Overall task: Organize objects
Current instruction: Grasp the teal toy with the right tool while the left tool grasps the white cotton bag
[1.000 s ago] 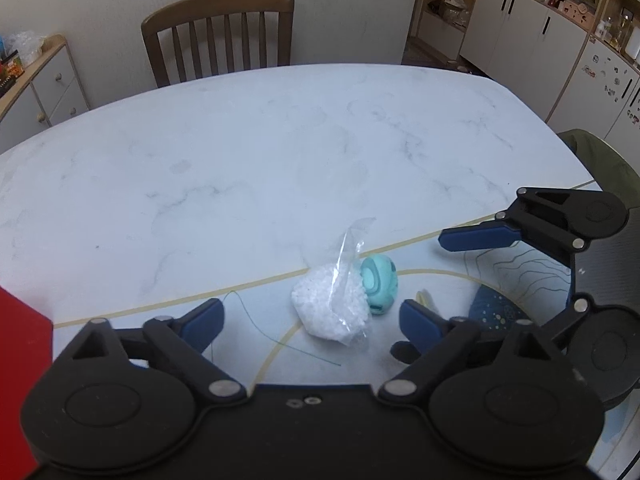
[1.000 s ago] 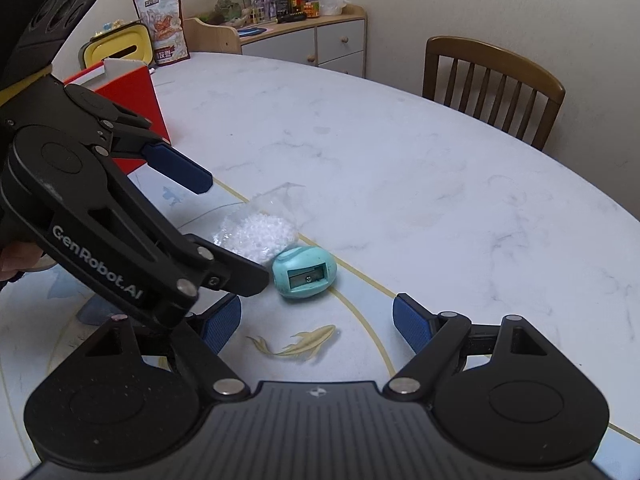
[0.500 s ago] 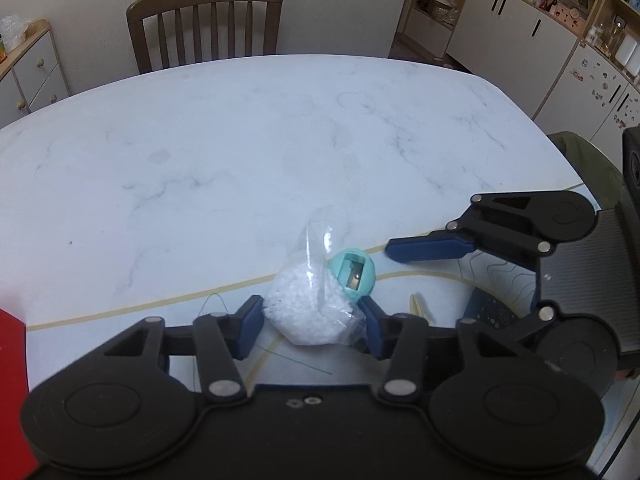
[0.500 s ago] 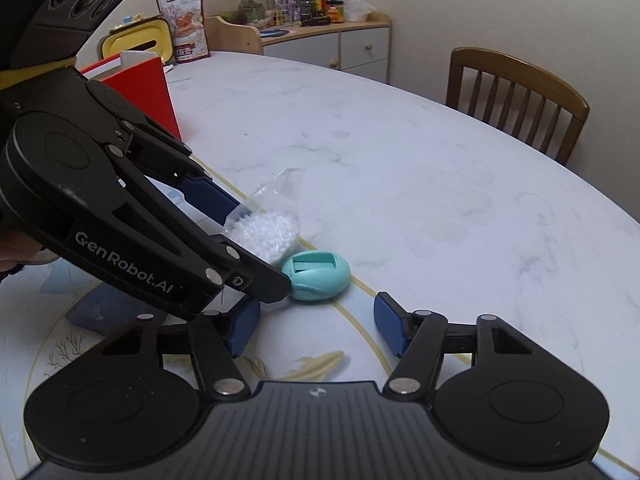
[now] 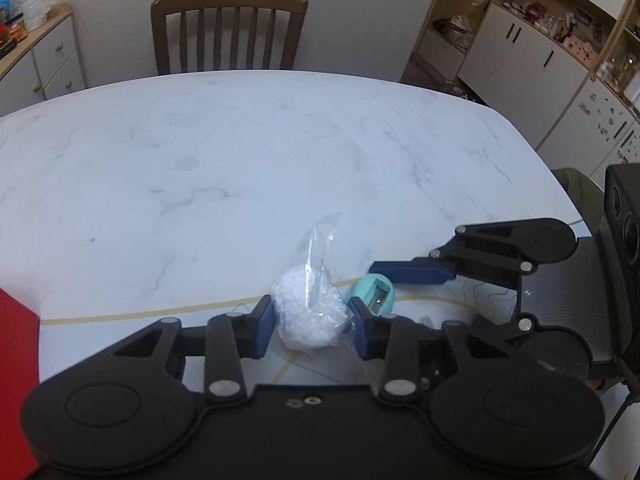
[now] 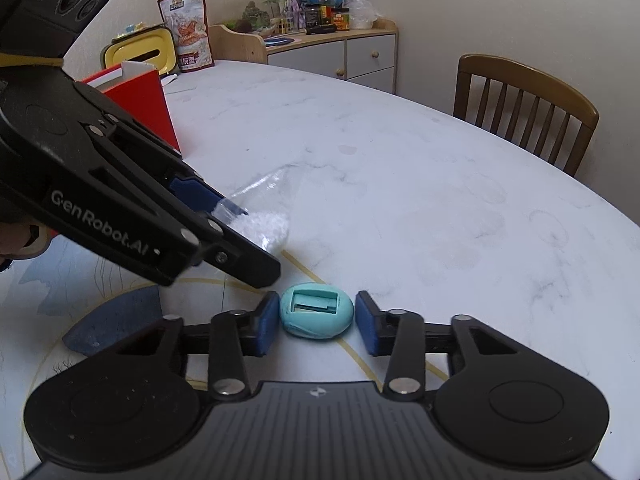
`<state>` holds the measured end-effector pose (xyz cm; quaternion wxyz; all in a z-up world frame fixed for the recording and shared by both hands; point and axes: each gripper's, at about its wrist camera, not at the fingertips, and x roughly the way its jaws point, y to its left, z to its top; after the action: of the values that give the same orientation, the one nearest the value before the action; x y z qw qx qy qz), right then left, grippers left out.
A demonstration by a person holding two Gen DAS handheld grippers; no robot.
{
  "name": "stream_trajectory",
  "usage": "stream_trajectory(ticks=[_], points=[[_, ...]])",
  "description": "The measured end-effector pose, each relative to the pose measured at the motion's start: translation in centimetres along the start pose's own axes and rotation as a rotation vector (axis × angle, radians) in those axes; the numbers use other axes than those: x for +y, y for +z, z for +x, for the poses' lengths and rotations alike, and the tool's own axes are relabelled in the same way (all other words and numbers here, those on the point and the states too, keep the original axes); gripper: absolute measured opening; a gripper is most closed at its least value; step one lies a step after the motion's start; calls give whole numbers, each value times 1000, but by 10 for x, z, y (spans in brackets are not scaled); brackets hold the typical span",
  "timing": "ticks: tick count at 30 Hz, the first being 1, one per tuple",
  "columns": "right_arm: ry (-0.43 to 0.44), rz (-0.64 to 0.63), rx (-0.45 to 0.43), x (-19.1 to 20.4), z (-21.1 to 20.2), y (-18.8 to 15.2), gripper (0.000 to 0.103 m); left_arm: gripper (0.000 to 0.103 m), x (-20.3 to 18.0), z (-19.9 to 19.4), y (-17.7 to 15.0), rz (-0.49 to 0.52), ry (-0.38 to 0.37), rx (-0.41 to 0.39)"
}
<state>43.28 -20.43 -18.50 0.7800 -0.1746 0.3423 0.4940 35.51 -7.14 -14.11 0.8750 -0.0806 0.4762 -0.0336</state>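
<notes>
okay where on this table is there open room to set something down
The marble table is bare from the bag of white granules out to the wooden chair. It is crowded near you: bag, teal sharpener, both grippers, and the red box.

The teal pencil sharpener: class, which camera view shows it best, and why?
The right wrist view. There the teal pencil sharpener lies whole and central between the right claw's blue pads, blade slot visible. In the left wrist view it sits off-centre, partly hidden behind the left claw's pad.

2 wrist fisheyes look close and low across the table (image 5: pixel 240 152), sharing the sharpener (image 6: pixel 317 315).
</notes>
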Motion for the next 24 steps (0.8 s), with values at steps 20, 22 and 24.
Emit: stream_trajectory(ticks=[20, 22, 24], points=[[-45, 16, -47, 33, -63, 18, 39, 37, -1, -55, -7, -39, -23, -35], [-57, 10, -49, 42, -72, 21, 39, 37, -2, -65, -9, -41, -19, -39], [-63, 7, -54, 51, -80, 25, 39, 37, -1, -75, -10, -44, -16, -44]])
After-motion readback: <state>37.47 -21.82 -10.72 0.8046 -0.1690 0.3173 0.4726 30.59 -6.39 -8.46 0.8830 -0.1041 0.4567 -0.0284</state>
